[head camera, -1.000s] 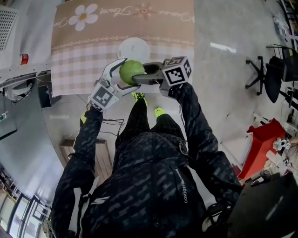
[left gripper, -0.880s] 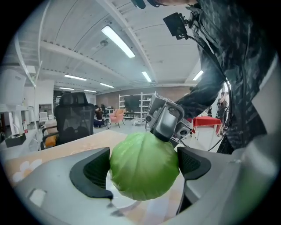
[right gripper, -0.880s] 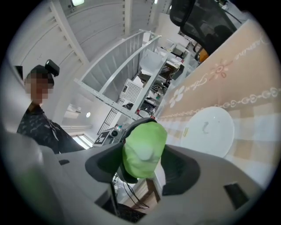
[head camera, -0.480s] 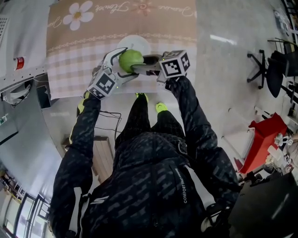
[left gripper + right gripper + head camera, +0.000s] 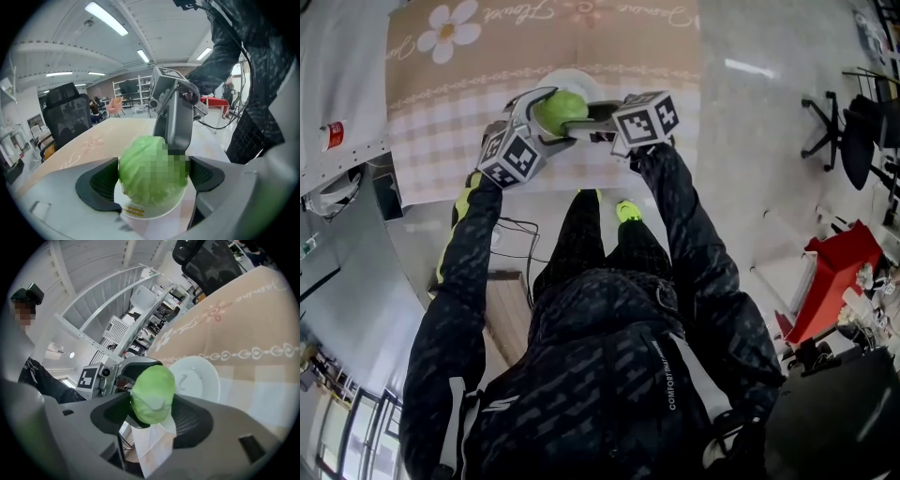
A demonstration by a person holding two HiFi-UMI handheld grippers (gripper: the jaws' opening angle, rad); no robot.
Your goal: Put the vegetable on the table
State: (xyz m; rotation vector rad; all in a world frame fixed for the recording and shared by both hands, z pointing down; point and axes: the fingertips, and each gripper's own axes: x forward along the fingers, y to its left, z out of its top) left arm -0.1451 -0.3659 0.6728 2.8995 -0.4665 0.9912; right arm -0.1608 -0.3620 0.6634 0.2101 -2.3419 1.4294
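A green cabbage (image 5: 561, 110) hangs over a white plate (image 5: 583, 79) on the table with the beige flowered cloth (image 5: 487, 56). My left gripper (image 5: 547, 116) comes in from the left, its two pads against the cabbage's sides (image 5: 152, 171). From the right, my right gripper (image 5: 574, 120) has the same cabbage (image 5: 152, 399) between its jaws, which are closing with the pads on it. In the left gripper view the plate (image 5: 140, 213) lies right beneath the cabbage. The plate (image 5: 199, 380) is bare in the right gripper view.
A red can (image 5: 333, 134) stands at the left on a white surface. Office chairs (image 5: 839, 141) and a red bin (image 5: 830, 281) are on the floor to the right. A wooden stool (image 5: 511, 314) is by the person's left leg.
Both grippers have carried the cabbage forward, from the table's near edge to above the white plate. The cabbage has stayed between both pairs of jaws.
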